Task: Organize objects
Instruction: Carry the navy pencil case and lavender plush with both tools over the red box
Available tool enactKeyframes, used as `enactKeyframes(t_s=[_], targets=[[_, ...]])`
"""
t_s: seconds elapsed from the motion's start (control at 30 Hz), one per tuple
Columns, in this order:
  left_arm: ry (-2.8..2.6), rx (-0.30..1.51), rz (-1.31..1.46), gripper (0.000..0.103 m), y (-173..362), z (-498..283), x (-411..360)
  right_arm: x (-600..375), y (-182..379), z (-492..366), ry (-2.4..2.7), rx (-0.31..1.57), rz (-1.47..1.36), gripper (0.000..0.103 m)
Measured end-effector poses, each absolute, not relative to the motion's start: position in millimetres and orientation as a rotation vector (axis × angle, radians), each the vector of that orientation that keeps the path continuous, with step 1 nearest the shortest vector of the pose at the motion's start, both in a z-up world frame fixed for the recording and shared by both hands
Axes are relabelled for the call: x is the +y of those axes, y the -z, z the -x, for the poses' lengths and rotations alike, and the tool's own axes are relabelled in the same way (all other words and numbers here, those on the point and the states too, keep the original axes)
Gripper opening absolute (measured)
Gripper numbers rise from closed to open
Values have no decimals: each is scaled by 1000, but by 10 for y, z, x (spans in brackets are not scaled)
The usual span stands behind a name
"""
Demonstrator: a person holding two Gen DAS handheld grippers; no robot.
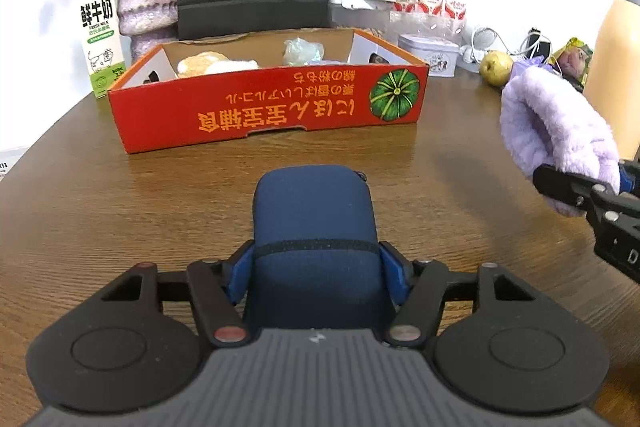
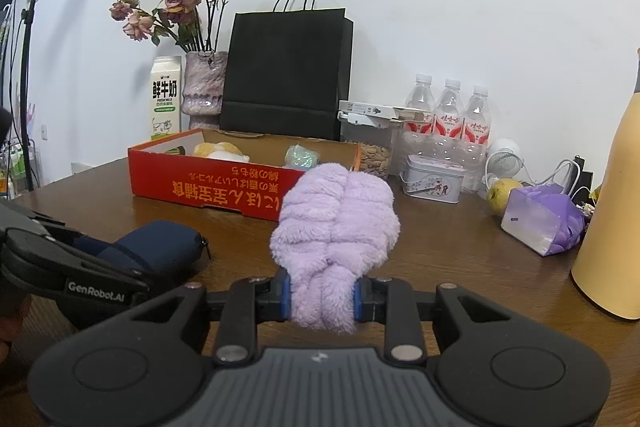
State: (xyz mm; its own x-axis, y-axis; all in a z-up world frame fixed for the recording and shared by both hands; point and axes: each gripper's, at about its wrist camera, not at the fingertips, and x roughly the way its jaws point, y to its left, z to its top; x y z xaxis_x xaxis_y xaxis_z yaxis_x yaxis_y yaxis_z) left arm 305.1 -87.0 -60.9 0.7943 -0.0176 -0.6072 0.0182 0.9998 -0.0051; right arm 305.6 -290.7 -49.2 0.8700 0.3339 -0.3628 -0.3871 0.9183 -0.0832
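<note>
Nearest, the left gripper (image 1: pixel 316 269) clamps its jaws on a navy pouch (image 1: pixel 316 219) lying on the wooden table (image 1: pixel 120 211). Alongside, the right gripper (image 2: pixel 322 297) pinches a fluffy purple cloth (image 2: pixel 336 223) held above the tabletop. Beyond stands a red cardboard box (image 1: pixel 264 107).

A navy zippered pouch (image 1: pixel 316 223) lies on the wooden table before the red cardboard box (image 1: pixel 264 107); a fluffy lilac cloth (image 2: pixel 336 227) hangs lifted above the tabletop.
</note>
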Motion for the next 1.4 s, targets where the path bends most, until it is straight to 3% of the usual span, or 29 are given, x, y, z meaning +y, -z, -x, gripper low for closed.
enactKeyframes(t_s=[1.4], targets=[[-122, 370, 52, 64, 16, -2671, -288, -2086, 336, -2903, -382, 272, 106, 26]])
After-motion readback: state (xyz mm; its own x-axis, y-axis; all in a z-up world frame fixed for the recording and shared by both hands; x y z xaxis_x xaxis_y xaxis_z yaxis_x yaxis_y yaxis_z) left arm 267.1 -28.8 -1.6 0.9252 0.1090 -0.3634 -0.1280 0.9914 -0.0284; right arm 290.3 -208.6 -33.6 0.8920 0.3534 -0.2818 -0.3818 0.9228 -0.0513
